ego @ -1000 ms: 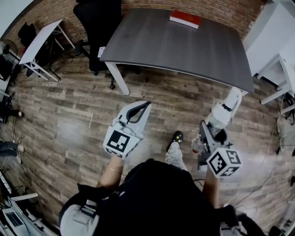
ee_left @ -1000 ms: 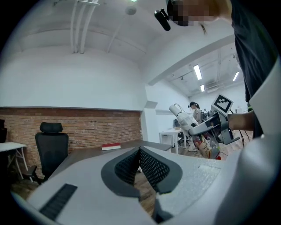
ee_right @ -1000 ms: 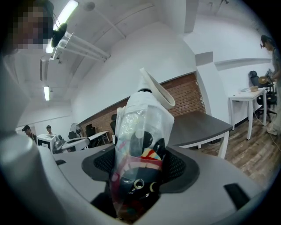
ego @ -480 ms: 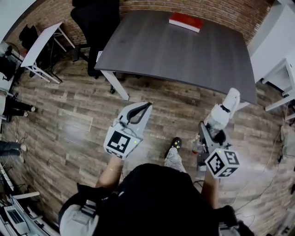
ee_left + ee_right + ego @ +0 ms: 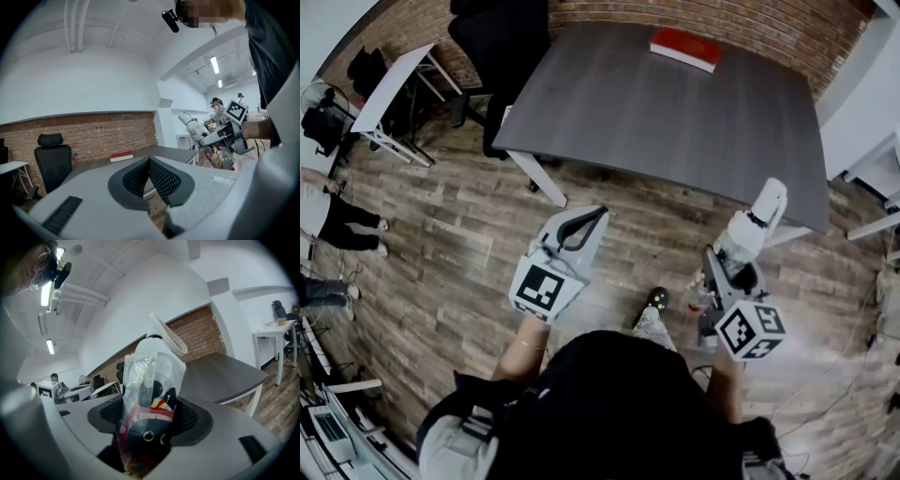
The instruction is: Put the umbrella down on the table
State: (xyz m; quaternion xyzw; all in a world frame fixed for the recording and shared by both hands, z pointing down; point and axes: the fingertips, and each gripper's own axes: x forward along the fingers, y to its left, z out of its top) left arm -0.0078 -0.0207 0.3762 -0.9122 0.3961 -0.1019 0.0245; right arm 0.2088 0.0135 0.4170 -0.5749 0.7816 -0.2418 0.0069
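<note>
A folded umbrella in a clear plastic sleeve, with a white handle, stands between the pads of my right gripper, which is shut on it. In the head view the right gripper holds it over the wooden floor, the handle pointing toward the near right corner of the dark grey table. My left gripper hangs level beside it, short of the table's front edge. Its pads meet at the tips with nothing between them. The table lies ahead and slightly below the umbrella.
A red book lies at the table's far edge. A black office chair stands at its far left corner, with a small white table further left. White desks stand at the right. Other people's legs show at the left edge.
The table has come nearer in the head view as both grippers moved toward it together. The right gripper's hold on the umbrella is unchanged and the left stays shut.
</note>
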